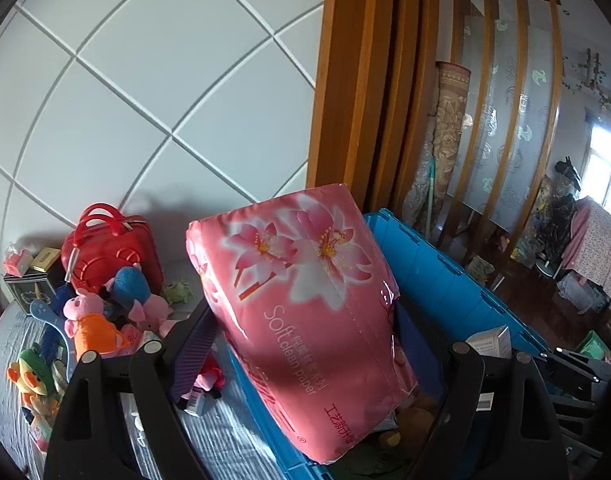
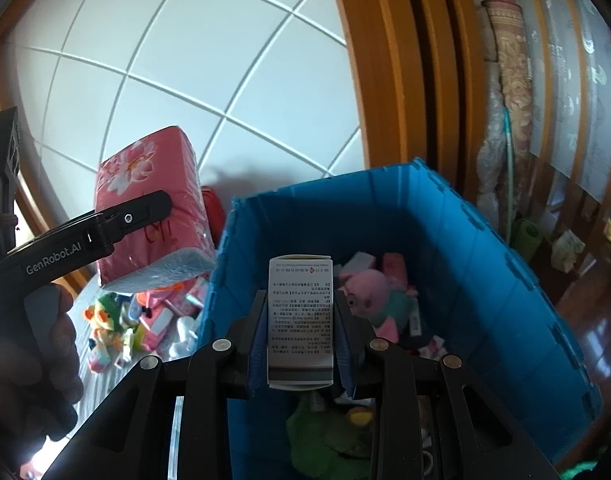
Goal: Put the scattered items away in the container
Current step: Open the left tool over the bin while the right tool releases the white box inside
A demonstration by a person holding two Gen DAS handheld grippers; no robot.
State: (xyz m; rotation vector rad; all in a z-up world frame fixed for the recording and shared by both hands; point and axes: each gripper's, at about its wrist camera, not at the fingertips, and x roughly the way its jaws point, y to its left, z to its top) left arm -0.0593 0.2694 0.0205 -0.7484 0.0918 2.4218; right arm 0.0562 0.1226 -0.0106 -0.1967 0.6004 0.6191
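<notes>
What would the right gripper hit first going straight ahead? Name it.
Probably the pink pig plush inside the blue bin; the right gripper, holding the white box, points down into it.
</notes>
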